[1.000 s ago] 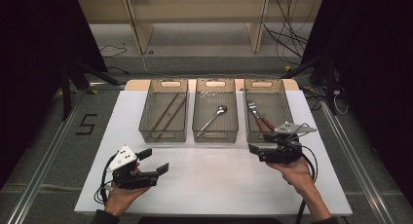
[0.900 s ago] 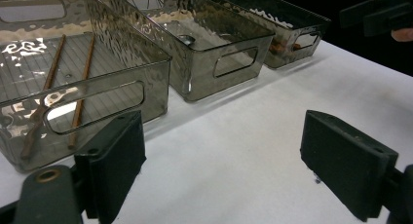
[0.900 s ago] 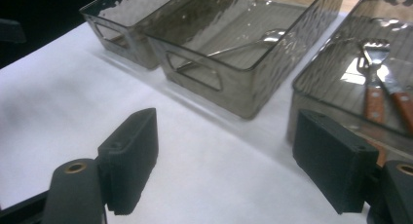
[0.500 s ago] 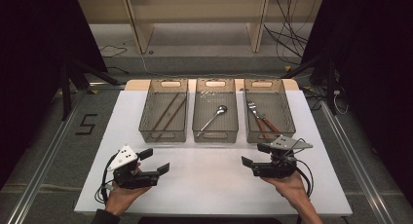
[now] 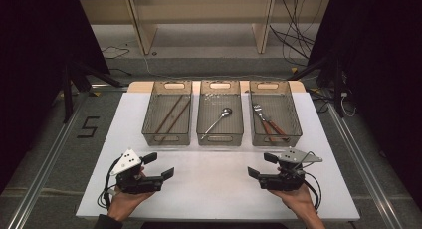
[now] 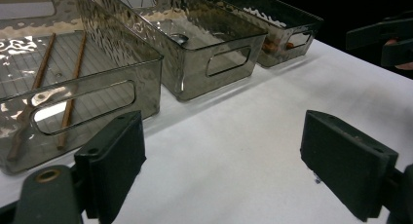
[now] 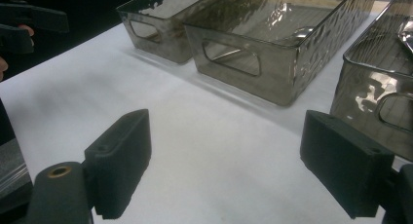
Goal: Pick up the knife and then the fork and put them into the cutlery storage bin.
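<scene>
At the left of the near table edge, the left gripper [image 5: 159, 165] is held low over the white table [image 5: 214, 189], its jaws spread wide with nothing between them. Beyond it, three smoked clear bins are set in a row, side by side. In the left bin [image 5: 167, 138] a pair of brown chopsticks [image 5: 171, 114] is laid lengthwise; in the middle bin [image 5: 220, 138] a metal spoon [image 5: 218, 120] is seen lying aslant; in the right bin [image 5: 275, 138] a fork [image 5: 259, 113] with a brown handle is laid beside another brown-handled piece. At the right, the right gripper [image 5: 262, 166] is held near the front of the right bin, jaws likewise parted and empty, pointed toward the table's middle.
</scene>
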A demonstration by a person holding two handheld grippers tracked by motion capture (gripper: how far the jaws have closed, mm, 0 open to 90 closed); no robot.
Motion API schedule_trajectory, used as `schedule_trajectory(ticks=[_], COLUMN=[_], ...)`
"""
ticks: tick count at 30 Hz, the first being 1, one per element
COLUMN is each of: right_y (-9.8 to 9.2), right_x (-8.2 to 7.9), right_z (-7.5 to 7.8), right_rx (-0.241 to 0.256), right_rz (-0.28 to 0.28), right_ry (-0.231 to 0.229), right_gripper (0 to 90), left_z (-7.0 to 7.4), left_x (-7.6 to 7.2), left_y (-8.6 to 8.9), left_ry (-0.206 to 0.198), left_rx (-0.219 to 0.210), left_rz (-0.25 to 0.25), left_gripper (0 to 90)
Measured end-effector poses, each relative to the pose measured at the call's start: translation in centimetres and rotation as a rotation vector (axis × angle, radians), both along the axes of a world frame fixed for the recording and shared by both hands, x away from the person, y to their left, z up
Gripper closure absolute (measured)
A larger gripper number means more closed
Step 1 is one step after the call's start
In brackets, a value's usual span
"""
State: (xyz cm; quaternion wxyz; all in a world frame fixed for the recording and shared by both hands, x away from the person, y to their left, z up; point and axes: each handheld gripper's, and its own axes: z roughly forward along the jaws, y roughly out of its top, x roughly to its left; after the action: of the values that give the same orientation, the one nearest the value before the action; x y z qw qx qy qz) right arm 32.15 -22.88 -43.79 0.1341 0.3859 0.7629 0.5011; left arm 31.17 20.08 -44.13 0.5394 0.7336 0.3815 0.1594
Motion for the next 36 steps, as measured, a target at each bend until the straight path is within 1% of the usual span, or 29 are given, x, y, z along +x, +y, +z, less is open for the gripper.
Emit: schedule_trajectory(ticks=[4, 5, 9, 13, 16, 22, 36], right_y=[-0.2, -0.2, -0.3, -0.6, -0.8, -0.9, -1.1], right_x=[-0.4, -0.4, -0.8, -1.1, -1.3, -1.5, -1.6], right_z=[-0.2, -0.3, -0.4, -0.6, -0.7, -0.9, -0.7], right_rx=[0.004, 0.002, 0.010, 0.020, 0.021, 0.017, 0.028], right_rz=[-0.006, -0.005, -0.010, -0.017, -0.023, -0.031, -0.042], right_ry=[0.003, -0.007, -0.010, -0.021, -0.020, -0.025, -0.042], right_gripper=[19.6, 19.6, 19.1, 18.9, 18.8, 18.8, 18.8], left_z=[0.0, 0.0, 0.0, -0.1, -0.1, -0.1, -0.1], left_x=[-0.1, -0.2, -0.2, -0.3, -0.3, -0.3, -0.3], left_y=[0.0, 0.0, 0.0, -0.2, -0.3, -0.3, -0.2], left_ry=[0.001, 0.000, 0.004, 0.006, 0.007, 0.005, 0.001], left_rx=[0.003, 0.005, 0.001, 0.007, 0.013, 0.010, 0.008], left_rz=[-0.003, -0.005, -0.007, -0.014, -0.019, -0.017, -0.010], left_gripper=[16.1, 16.1, 16.1, 16.0, 15.9, 15.9, 16.0])
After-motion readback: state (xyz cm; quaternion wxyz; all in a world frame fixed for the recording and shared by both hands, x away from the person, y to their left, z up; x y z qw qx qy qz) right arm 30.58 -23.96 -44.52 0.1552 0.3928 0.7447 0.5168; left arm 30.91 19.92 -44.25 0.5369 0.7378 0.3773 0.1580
